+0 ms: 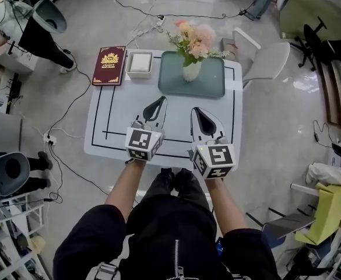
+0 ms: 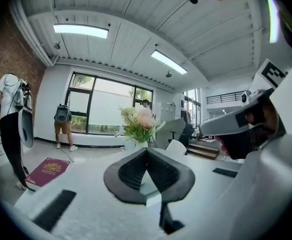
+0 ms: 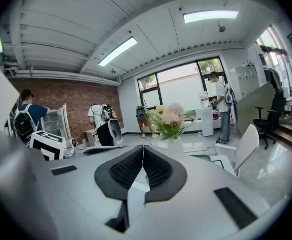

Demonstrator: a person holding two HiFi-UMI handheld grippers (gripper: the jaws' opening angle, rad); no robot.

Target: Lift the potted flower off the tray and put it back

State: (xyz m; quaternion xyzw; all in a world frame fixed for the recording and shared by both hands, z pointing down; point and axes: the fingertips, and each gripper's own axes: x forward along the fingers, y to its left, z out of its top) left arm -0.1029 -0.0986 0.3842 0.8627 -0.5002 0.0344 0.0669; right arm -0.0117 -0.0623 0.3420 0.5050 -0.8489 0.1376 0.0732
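Observation:
The potted flower (image 1: pixel 192 48), pink and cream blooms in a white vase, stands upright on the grey-green tray (image 1: pixel 212 83) at the far middle of the white table (image 1: pixel 100 127). My left gripper (image 1: pixel 158 101) and right gripper (image 1: pixel 196 111) hover side by side over the table's near half, both pointing at the tray and well short of it. Both are shut with nothing between the jaws. The left gripper view shows the flower (image 2: pixel 138 126) ahead past the closed left gripper (image 2: pixel 146 151). In the right gripper view the flower (image 3: pixel 169 120) stands beyond the closed right gripper (image 3: pixel 143 148).
A dark red book (image 1: pixel 109 65) lies at the table's far left corner, with a white square dish (image 1: pixel 139 63) beside it. A white chair (image 1: pixel 263 57) stands right of the table. Cables run across the floor at the left and back. People stand around the room.

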